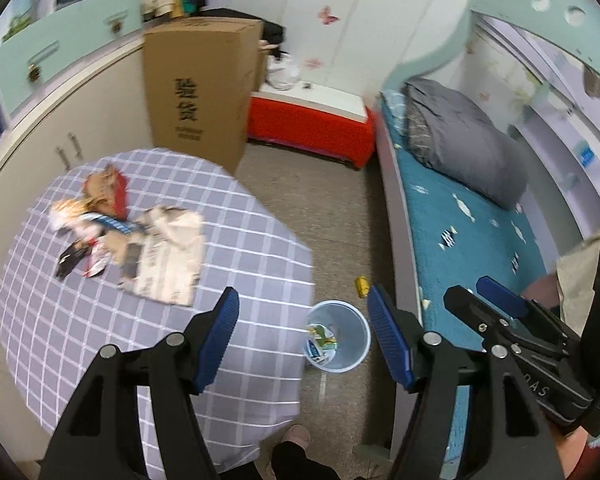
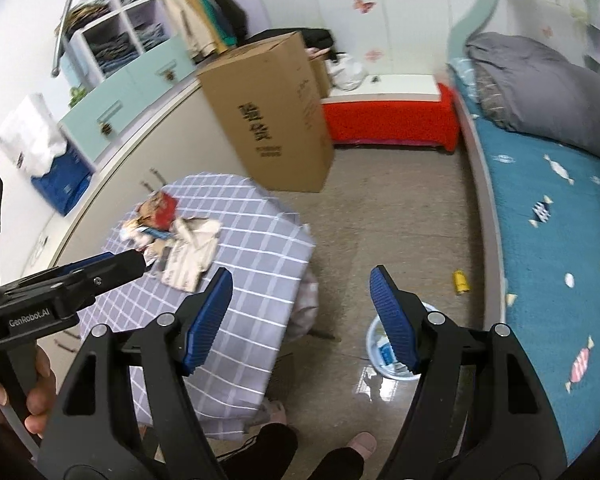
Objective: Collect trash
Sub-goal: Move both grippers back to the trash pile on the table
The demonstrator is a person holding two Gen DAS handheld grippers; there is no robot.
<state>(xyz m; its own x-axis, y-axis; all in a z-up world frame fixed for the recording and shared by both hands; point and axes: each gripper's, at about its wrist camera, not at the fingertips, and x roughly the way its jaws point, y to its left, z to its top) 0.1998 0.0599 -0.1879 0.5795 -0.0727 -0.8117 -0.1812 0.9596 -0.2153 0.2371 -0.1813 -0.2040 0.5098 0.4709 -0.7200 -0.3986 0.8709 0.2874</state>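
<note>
Both grippers, left [image 1: 304, 344] and right [image 2: 302, 320], hang wide and empty as I eye the wrapper pile [image 1: 128, 236] on the checked table [image 1: 240, 248], up beside the floor bin [image 1: 338, 336]: light, crinkly, best pinched at an edge.

Bin [image 2: 396, 360] half hidden behind tongs' pad.

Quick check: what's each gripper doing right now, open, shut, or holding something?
Left gripper: open, holding nothing.
Right gripper: open, holding nothing.
</note>
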